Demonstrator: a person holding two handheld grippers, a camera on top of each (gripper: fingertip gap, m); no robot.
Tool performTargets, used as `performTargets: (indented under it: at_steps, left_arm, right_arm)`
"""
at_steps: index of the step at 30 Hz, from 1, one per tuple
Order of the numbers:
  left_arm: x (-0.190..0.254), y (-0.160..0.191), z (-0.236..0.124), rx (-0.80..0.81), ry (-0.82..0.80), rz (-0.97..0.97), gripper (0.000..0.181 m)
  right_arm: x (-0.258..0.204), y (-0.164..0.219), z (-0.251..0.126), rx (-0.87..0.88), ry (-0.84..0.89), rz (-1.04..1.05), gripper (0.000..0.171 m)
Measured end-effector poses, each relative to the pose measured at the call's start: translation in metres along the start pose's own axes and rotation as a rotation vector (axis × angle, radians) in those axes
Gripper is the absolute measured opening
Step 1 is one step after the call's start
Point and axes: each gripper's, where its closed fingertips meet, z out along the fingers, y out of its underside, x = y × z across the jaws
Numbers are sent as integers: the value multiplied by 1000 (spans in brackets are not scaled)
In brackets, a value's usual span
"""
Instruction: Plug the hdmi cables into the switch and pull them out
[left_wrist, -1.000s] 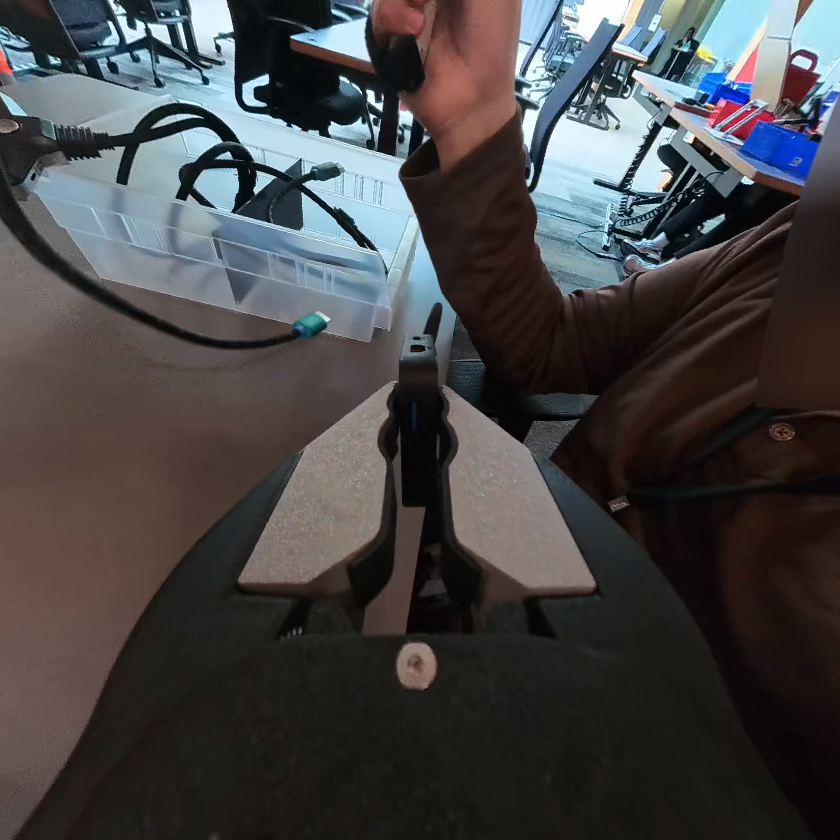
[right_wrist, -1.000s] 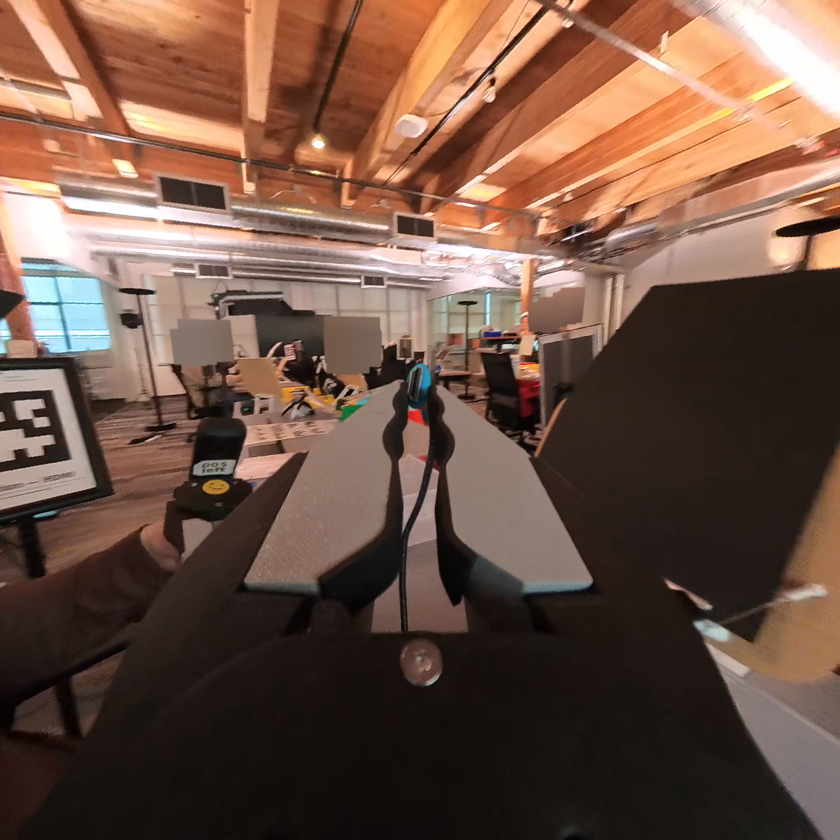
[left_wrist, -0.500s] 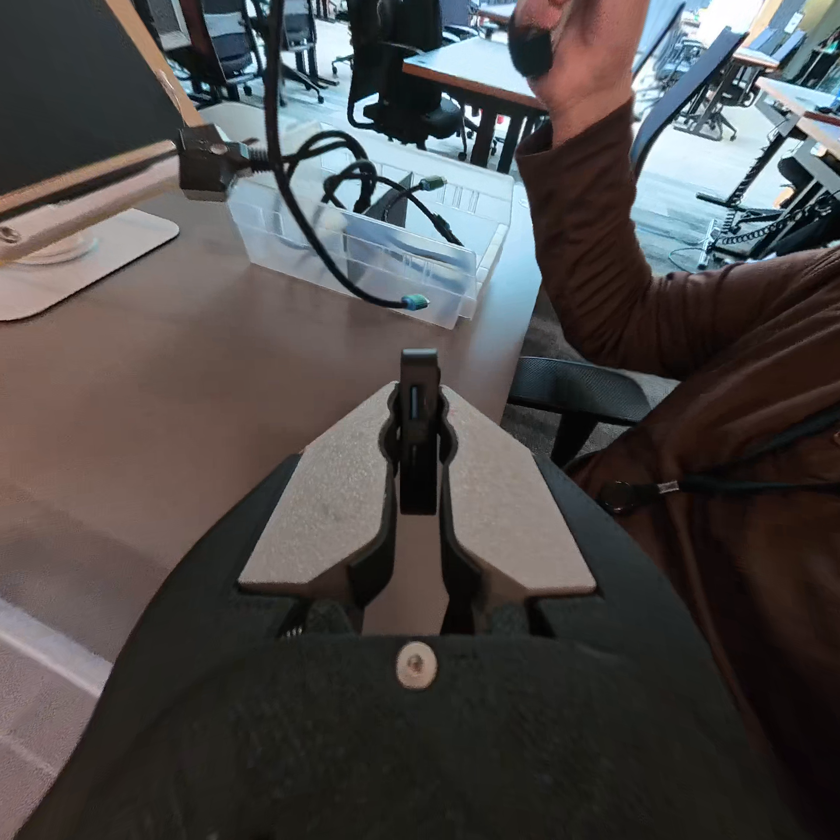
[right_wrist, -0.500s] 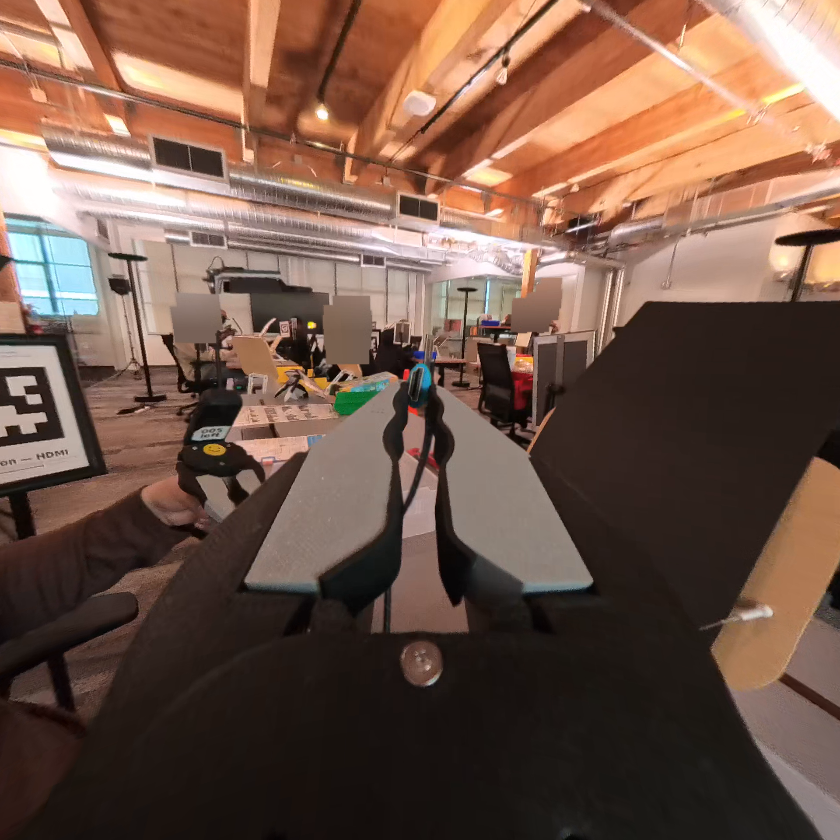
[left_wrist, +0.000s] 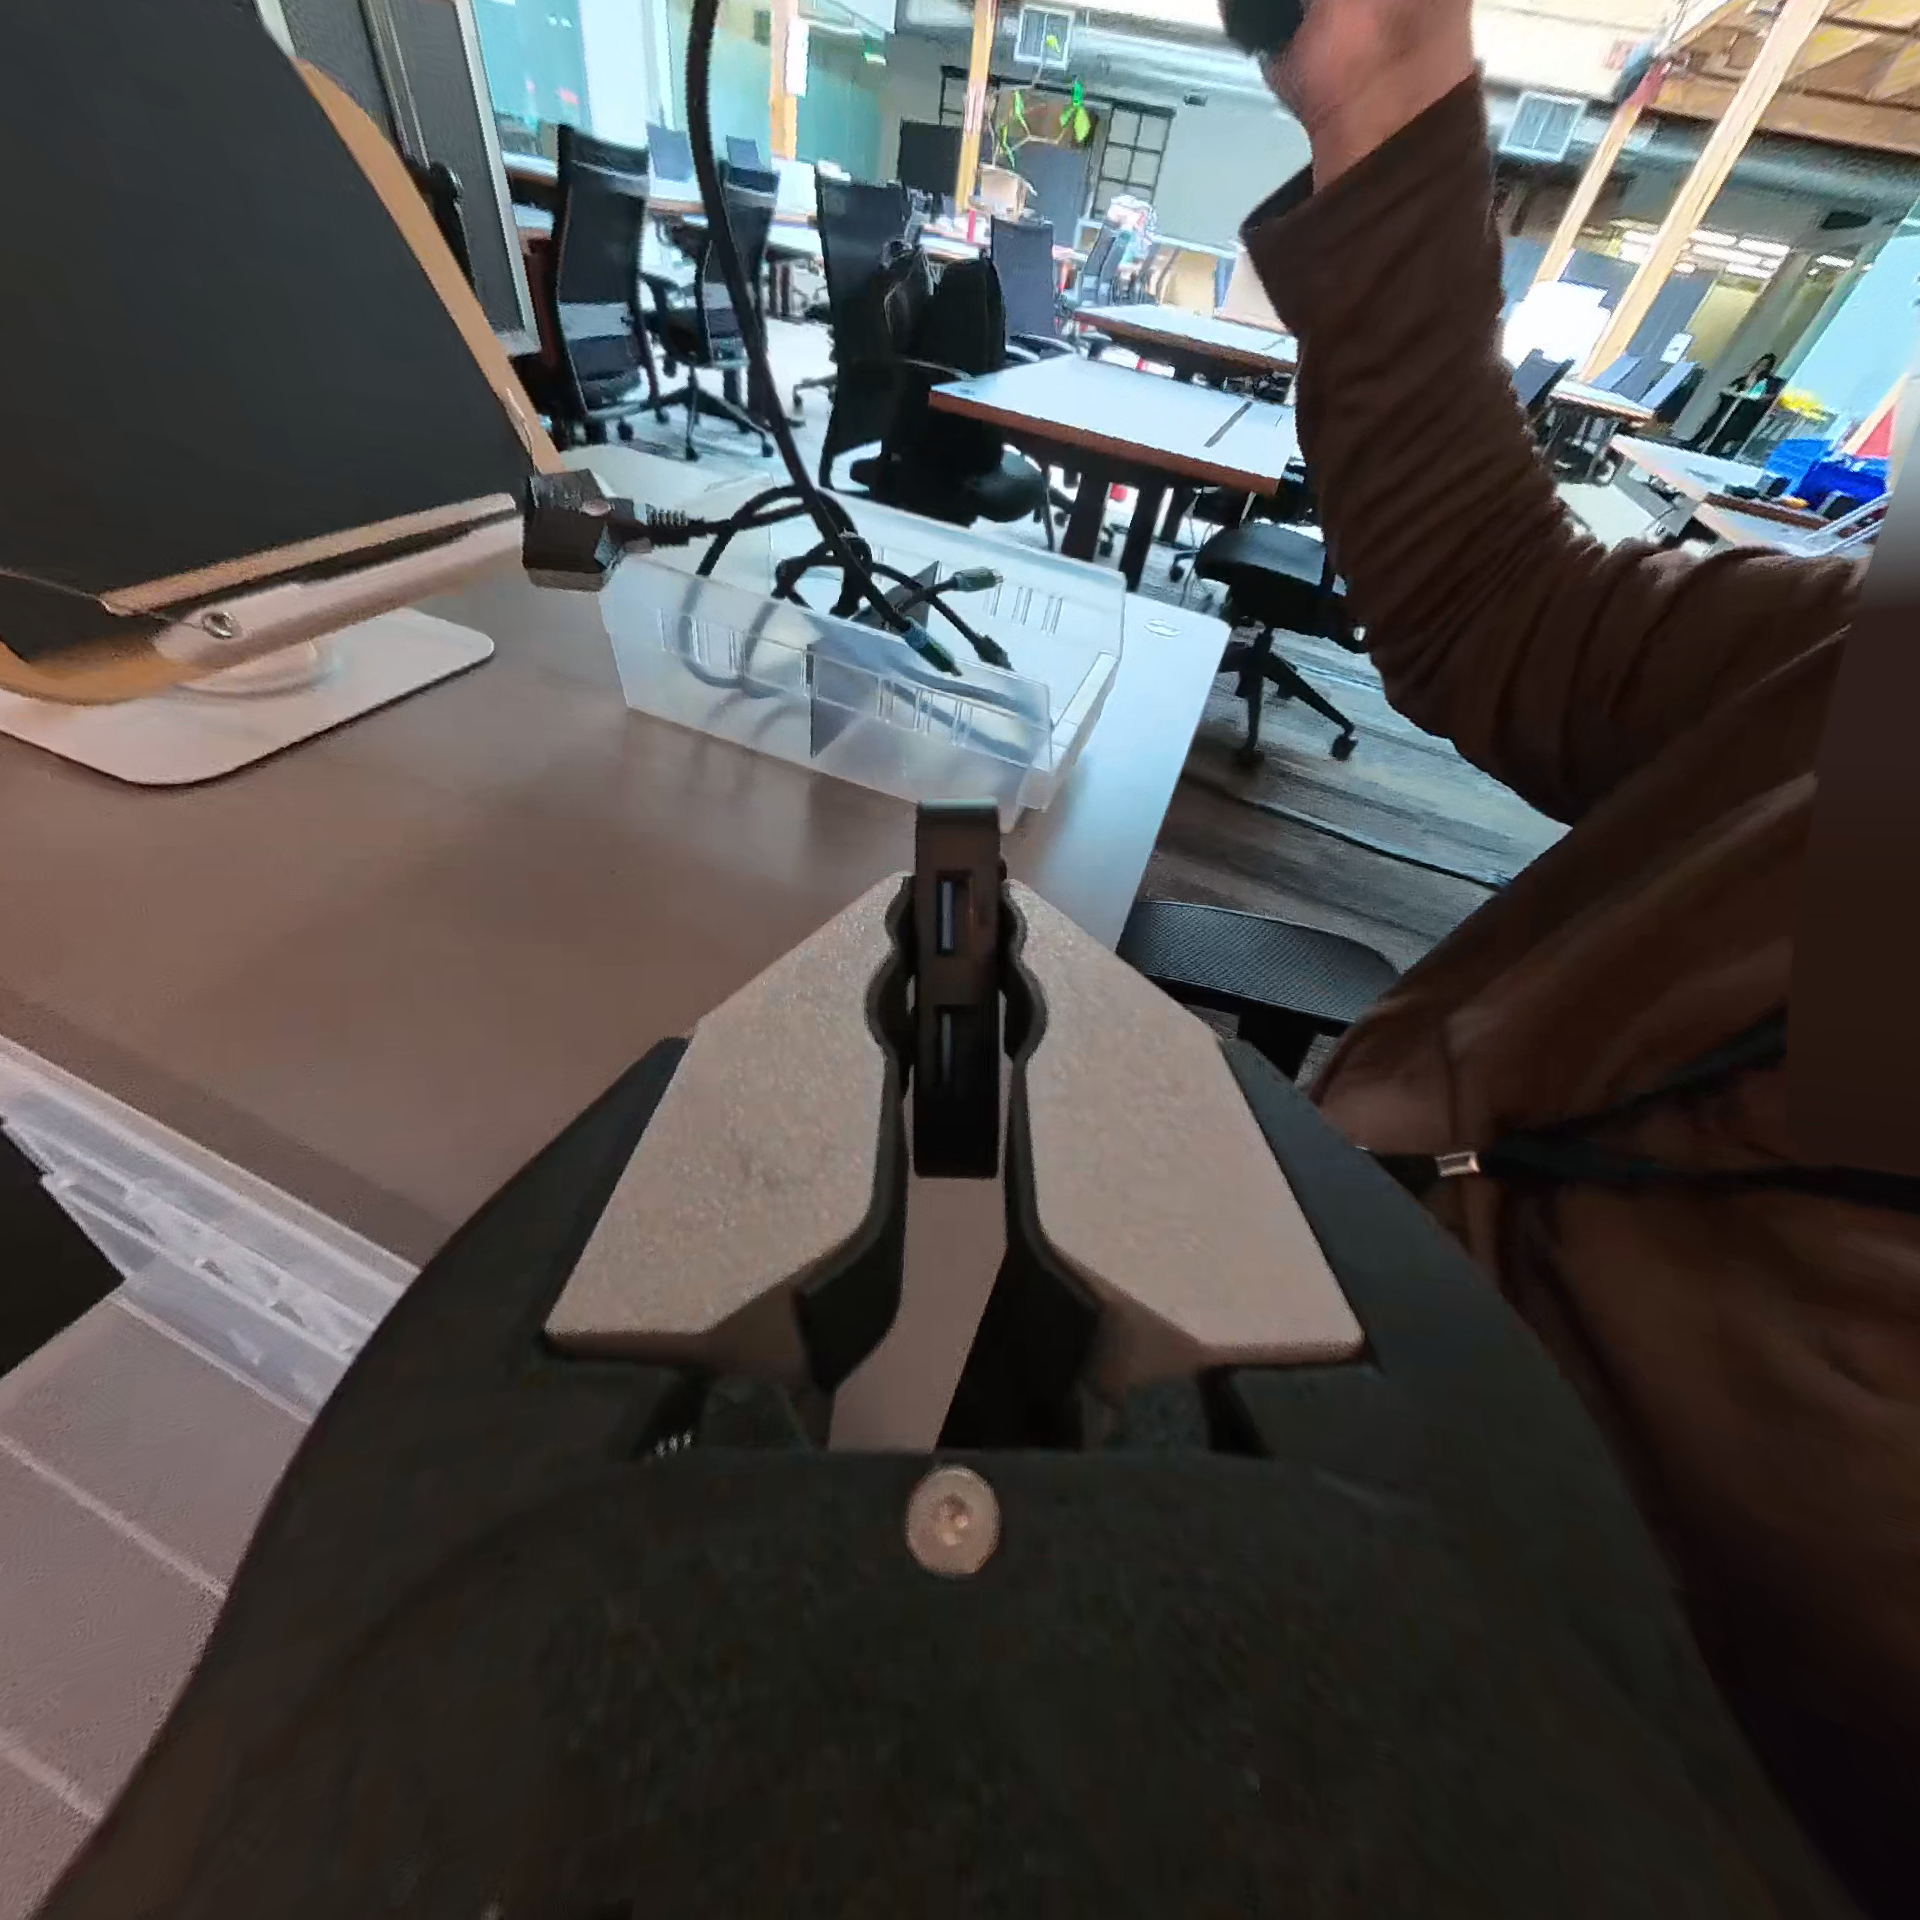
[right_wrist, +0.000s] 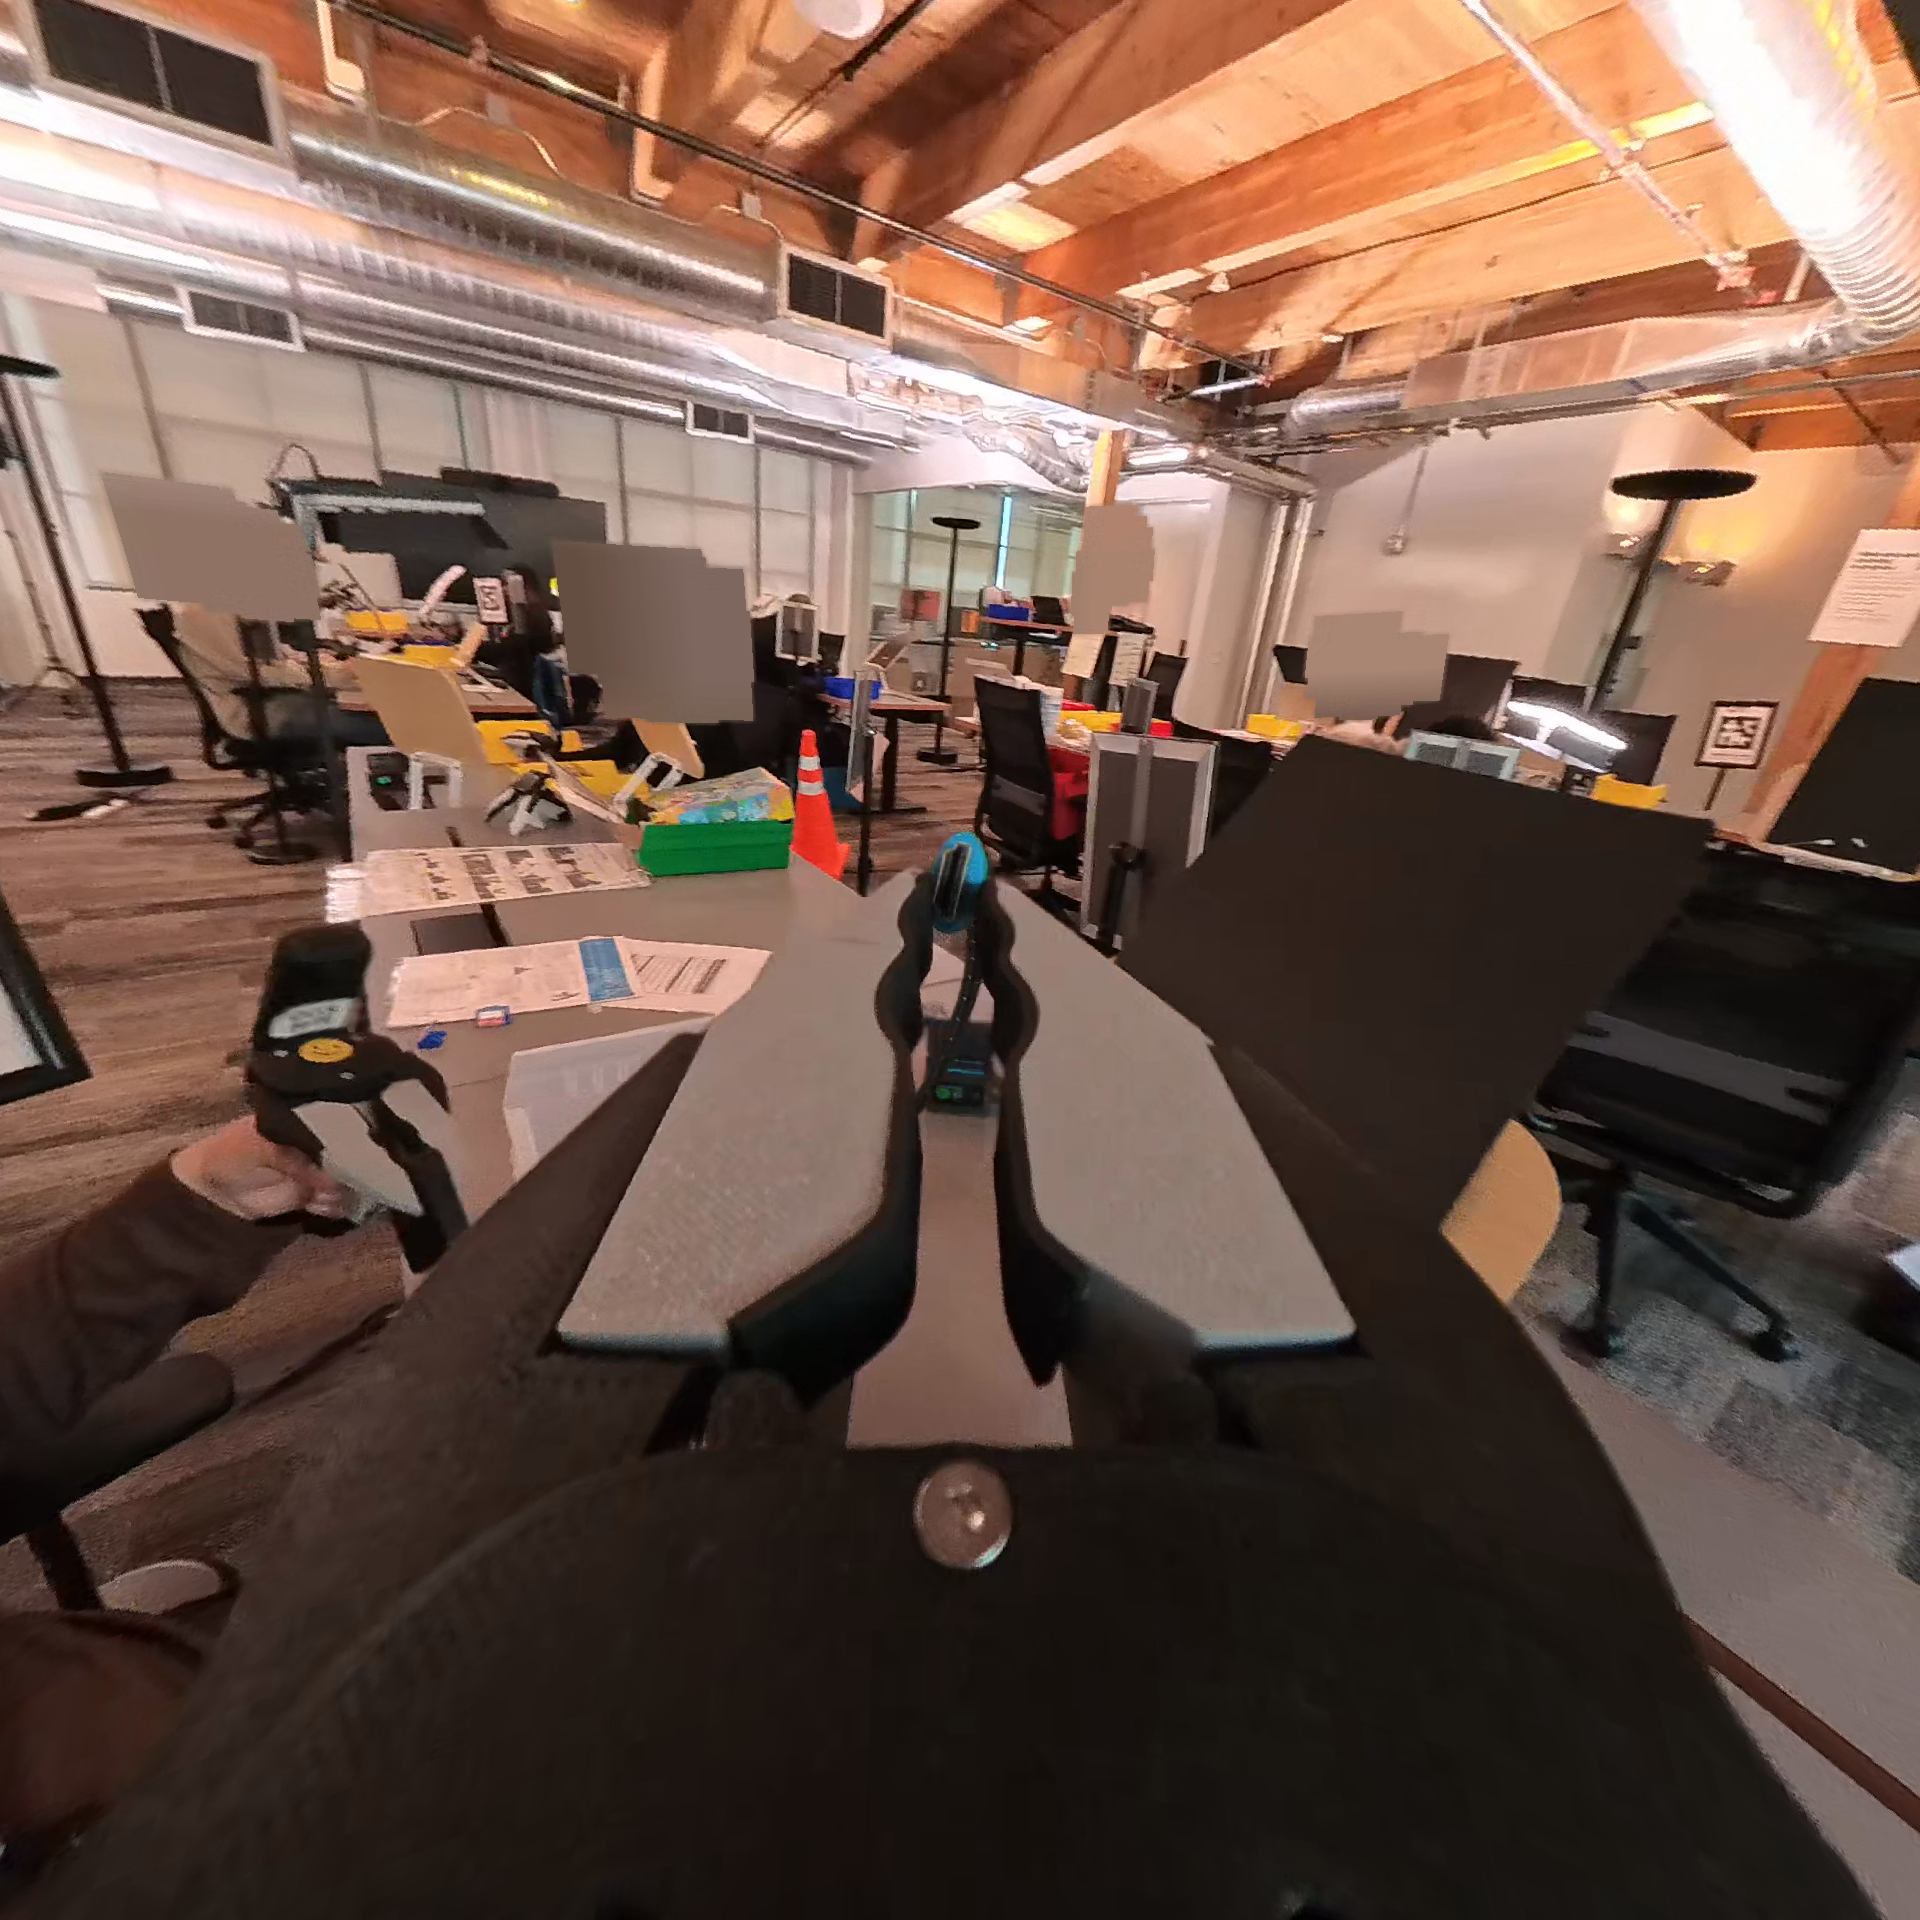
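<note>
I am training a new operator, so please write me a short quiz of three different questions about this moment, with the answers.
1. True or false: the left gripper is shut on the black switch.
2. What does the right gripper hold? A) an orange cone B) a blue-tipped HDMI plug C) a sheet of paper
3. Fill in: the spare cables lie in a clear plastic ____ on the brown table.

Key
1. True; the switch stands clamped between the jaws, its ports showing.
2. B, the blue-tipped HDMI plug, not yet in the switch.
3. bin.
</note>
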Motion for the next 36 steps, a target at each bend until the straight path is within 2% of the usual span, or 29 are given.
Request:
performTargets:
  at_steps: [5,12,15,20,28,36]
  left_arm:
    - [5,-3,-10,1,-18,16,10]
    - [11,-13,-11,38,9,5,10]
    - [18,-14,-11,36,32,12,10]
    - [16,-9,-16,10,9,29,10]
    - [16,-7,-18,4,16,19,11]
    - [19,-4,-12,-15,17,31,11]
  right_arm:
    - [11,-3,-16,-33,74,-14,5]
    - [8,-56,-12,76,-7,79,5]
    - [10,-62,-8,55,-9,99,5]
    - [16,-34,-19,-47,39,64,5]
    - [36,17,-44,-121,-7,221,5]
    - [31,66,-28,-221,-62,262,5]
